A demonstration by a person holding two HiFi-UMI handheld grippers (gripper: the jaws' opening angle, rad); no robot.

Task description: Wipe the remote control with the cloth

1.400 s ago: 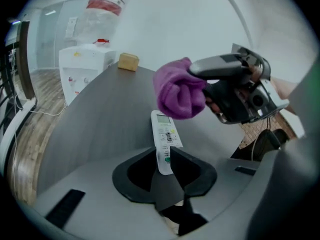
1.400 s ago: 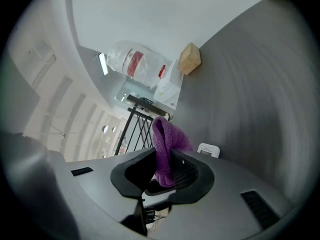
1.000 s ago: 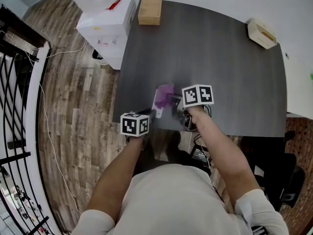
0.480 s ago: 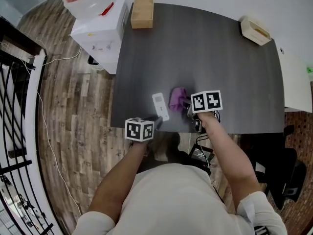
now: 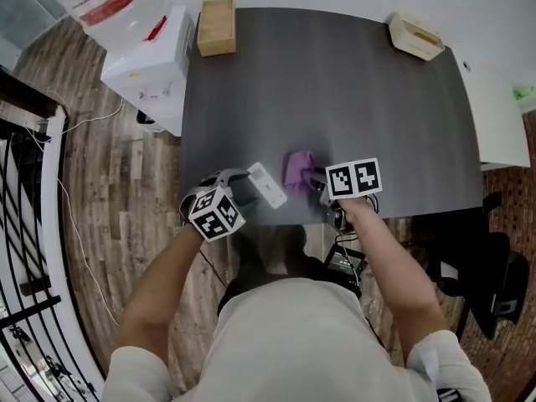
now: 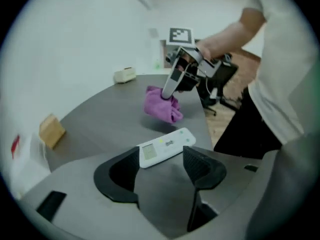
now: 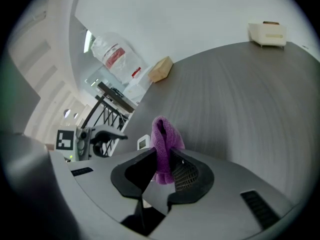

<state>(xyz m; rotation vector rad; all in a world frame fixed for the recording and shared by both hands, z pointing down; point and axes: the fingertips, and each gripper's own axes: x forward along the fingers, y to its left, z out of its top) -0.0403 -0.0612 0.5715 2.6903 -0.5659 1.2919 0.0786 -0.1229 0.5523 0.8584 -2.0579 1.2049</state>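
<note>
The white remote control (image 5: 266, 185) lies flat on the dark table (image 5: 335, 82) near its front edge. My left gripper (image 5: 239, 181) is open: its jaws have just been opening. In the left gripper view the remote control (image 6: 165, 148) lies just past the fingertips of the left gripper (image 6: 161, 168), and neither pad presses on it. My right gripper (image 5: 316, 179) is shut on the purple cloth (image 5: 300, 170), held just right of the remote. In the right gripper view the cloth (image 7: 165, 141) stands pinched upright between the pads of the right gripper (image 7: 162, 170).
A wooden box (image 5: 216, 15) sits at the table's far left corner and a cream holder (image 5: 416, 36) at the far right. A water dispenser (image 5: 142, 57) stands left of the table. A black railing (image 5: 25, 224) runs along the left.
The right gripper has carried the cloth off the remote to its right. The left gripper has rolled, opened and let go of the remote, which now lies on the table.
</note>
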